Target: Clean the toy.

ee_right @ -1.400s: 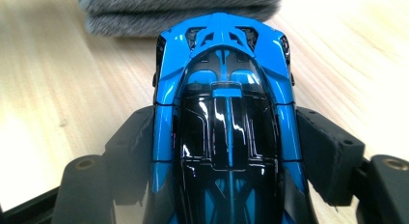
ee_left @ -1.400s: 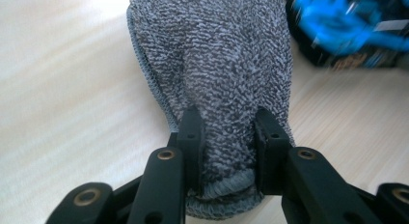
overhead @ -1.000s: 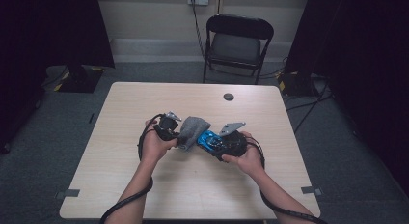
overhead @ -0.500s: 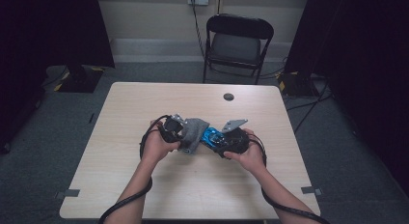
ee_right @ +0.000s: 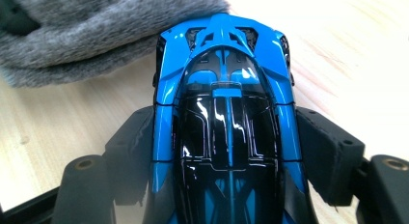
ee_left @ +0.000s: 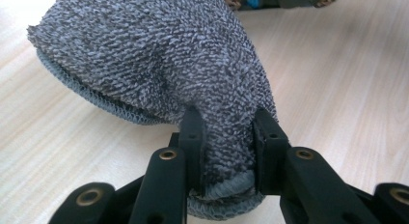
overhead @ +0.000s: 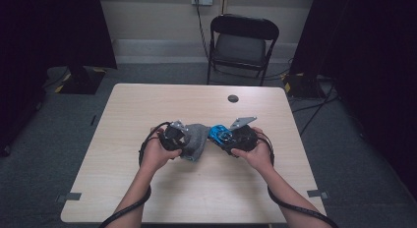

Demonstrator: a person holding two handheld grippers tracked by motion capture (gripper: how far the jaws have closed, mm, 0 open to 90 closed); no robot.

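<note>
The left gripper (ee_left: 226, 151) pinches a fold of the grey cloth (ee_left: 159, 55), which lies on the table (overhead: 147, 110) just ahead of it. The right gripper (ee_right: 226, 156) clamps the blue toy car (ee_right: 226, 103) by its sides, nose touching the cloth. The step in hand looks like wiping the car; next, the cloth likely needs drawing across the bodywork while the car is held firm.

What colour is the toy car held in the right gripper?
Bright blue with a glossy black roof, the toy car shows best in the right gripper view.
</note>
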